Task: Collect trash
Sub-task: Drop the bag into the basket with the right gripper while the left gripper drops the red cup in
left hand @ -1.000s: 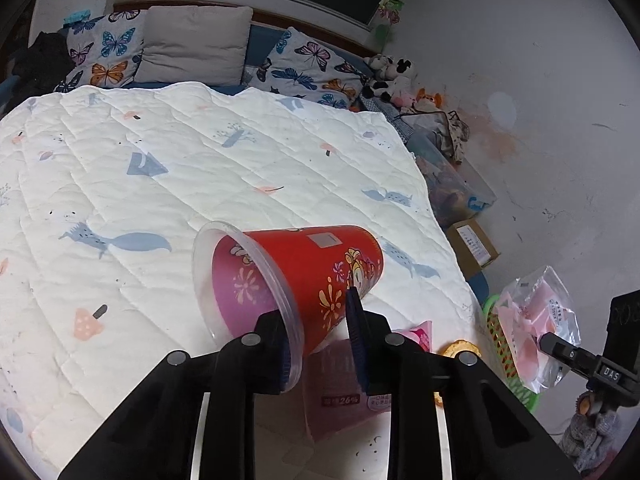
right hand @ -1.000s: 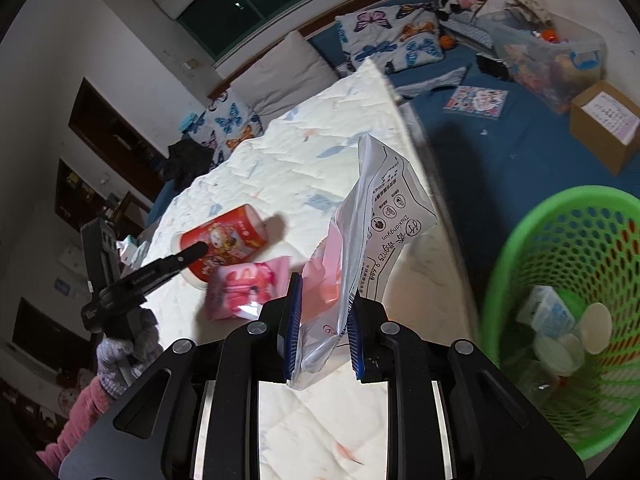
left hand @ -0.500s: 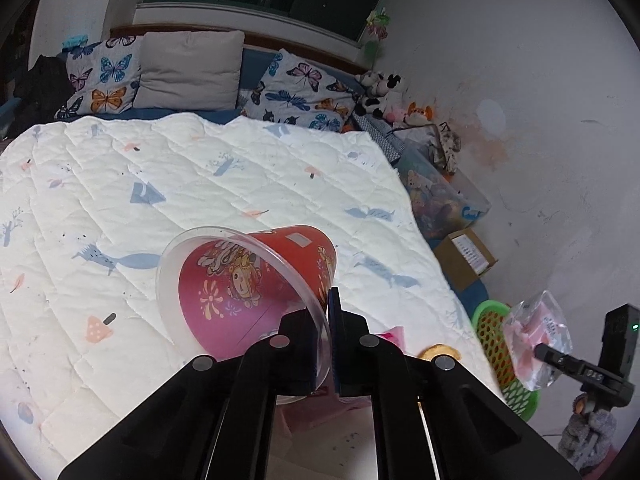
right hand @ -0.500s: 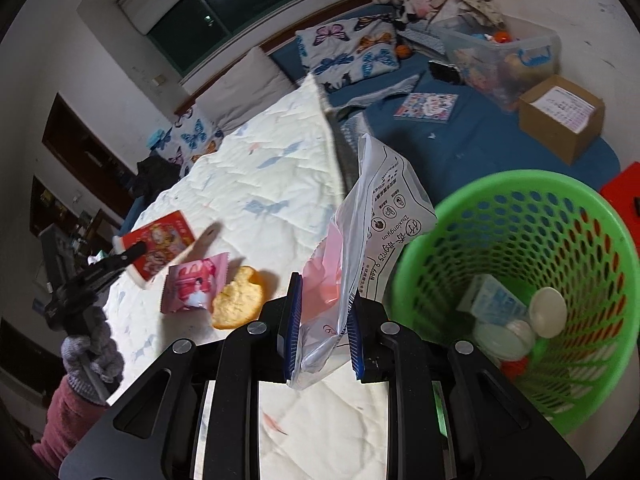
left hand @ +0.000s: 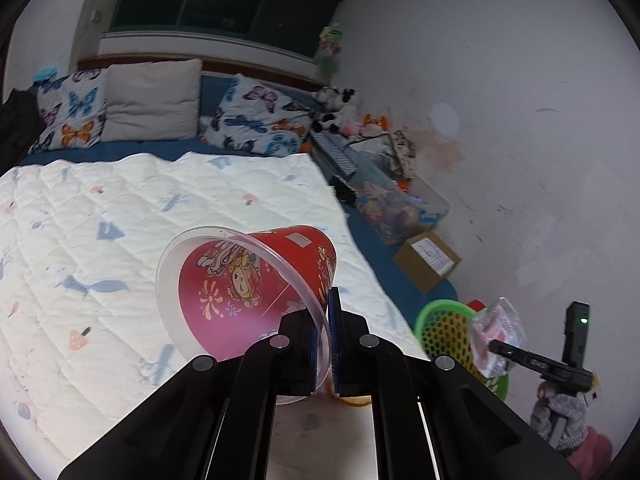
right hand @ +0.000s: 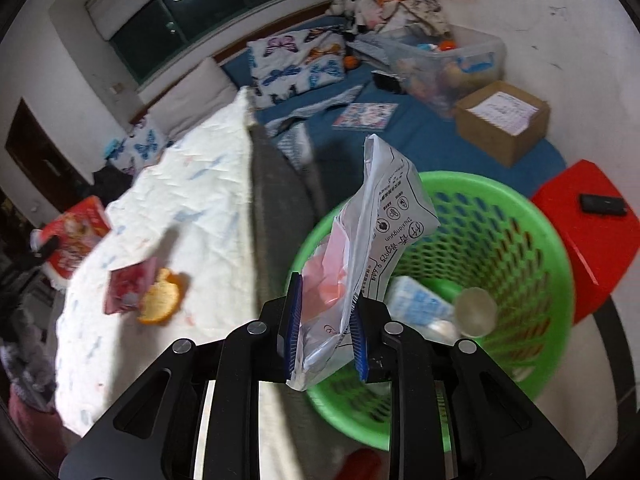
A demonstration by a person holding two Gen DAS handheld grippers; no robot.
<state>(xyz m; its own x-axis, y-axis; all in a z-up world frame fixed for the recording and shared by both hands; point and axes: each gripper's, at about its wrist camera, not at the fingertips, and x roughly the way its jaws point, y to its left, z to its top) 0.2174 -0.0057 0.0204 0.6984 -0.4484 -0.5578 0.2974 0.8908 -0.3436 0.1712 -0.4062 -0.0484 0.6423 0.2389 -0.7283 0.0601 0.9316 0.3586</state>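
My left gripper (left hand: 323,340) is shut on the clear rim of a red printed cup (left hand: 240,280), holding it tilted above the white quilt (left hand: 120,208). My right gripper (right hand: 324,328) holds a clear plastic bag (right hand: 384,216) with pink contents upright over the green basket (right hand: 552,248); its jaws are opening, the bag still between the pads. The basket holds several bits of trash. A pink wrapper (right hand: 128,292) and an orange peel (right hand: 160,300) lie on the bed's near corner. The cup (right hand: 76,232) shows blurred at the left of the right wrist view.
Beside the basket stands a red stool (right hand: 592,232) with a dark phone on it. A cardboard box (right hand: 500,120) and a clear storage bin (right hand: 452,56) sit on the blue floor mat by the wall. Butterfly pillows (left hand: 256,120) line the headboard.
The left gripper shut on the cup's rim and lifted it off the quilt. The right gripper carried the bag from above the bed's edge to over the green basket.
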